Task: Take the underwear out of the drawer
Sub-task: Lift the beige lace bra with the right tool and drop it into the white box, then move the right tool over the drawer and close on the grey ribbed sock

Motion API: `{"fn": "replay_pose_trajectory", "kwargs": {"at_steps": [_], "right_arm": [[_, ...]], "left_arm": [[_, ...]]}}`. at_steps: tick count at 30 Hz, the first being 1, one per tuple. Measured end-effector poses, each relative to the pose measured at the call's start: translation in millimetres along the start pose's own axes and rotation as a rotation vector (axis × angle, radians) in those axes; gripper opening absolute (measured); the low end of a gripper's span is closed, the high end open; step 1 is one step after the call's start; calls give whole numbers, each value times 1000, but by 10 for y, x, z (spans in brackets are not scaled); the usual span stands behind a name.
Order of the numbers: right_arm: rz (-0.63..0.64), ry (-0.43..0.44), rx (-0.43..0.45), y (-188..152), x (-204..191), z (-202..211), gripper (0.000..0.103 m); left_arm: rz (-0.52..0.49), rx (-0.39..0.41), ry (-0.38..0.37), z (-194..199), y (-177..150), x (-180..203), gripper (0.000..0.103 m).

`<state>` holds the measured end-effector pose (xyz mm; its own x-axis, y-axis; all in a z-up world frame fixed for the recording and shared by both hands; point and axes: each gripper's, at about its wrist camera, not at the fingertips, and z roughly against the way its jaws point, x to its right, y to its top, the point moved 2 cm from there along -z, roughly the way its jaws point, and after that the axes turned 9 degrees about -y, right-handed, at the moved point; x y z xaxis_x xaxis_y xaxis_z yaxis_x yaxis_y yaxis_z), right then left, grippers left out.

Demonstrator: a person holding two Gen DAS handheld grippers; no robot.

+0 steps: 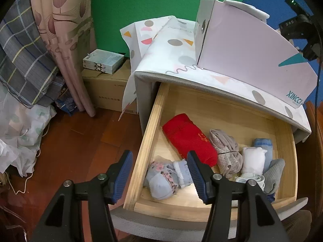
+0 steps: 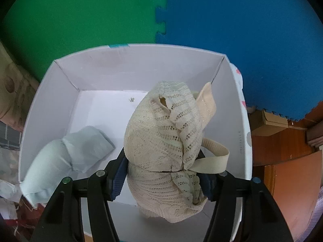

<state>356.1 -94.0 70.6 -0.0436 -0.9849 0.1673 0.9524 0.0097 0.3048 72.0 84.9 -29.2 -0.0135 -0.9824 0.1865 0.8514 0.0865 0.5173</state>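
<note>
Meanwhile, left wrist view: your left gripper (image 1: 159, 173) hovers with jaws apart, empty, over front-left corner of open wooden drawer (image 1: 148, 133). Red folded garment (image 1: 188, 139), grey lace piece (image 1: 226, 151), rolled socks (image 1: 165, 176) remain inside, just beyond fingertips.

Right wrist view: your right gripper (image 2: 163, 174) clasps cream lace bra (image 2: 161, 139) over white box (image 2: 42, 109); pale green garment (image 2: 68, 153) already there. Several pieces left.

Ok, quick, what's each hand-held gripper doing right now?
Left hand-held gripper: open, empty, over the drawer edge.
Right hand-held gripper: around the cream lace bra over the white box; grip cannot be told.
</note>
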Motion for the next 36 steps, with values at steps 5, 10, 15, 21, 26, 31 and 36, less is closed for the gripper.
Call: {"fn": "replay_pose_trajectory", "kwargs": {"at_steps": [5,10,15,21,26,31,36], "right_arm": [[3,-8,-15,-14,23,-103,68],[-4,19,41,-84,74,171,78],[73,44,81,-399,69,575,78],[149,57,65,-1087,117,842,78],[184,62,-16,-1663,169,653,78],[156,69,-153,-2066,160,148,78],[148,66,-260,-2364,19,-348,78]], "left_arm": [[0,-2,-3,2,-4,-7,57],[11,-5,-10,-16,1,-21,57],[13,-14,-4,-40,-5,-15,57],[12,-19,2,-37,-8,-12,57],[10,-25,10,-47,-6,-10,57],[6,-31,16,-64,-10,-11,57],[13,-33,16,-71,-19,-22,57]]}}
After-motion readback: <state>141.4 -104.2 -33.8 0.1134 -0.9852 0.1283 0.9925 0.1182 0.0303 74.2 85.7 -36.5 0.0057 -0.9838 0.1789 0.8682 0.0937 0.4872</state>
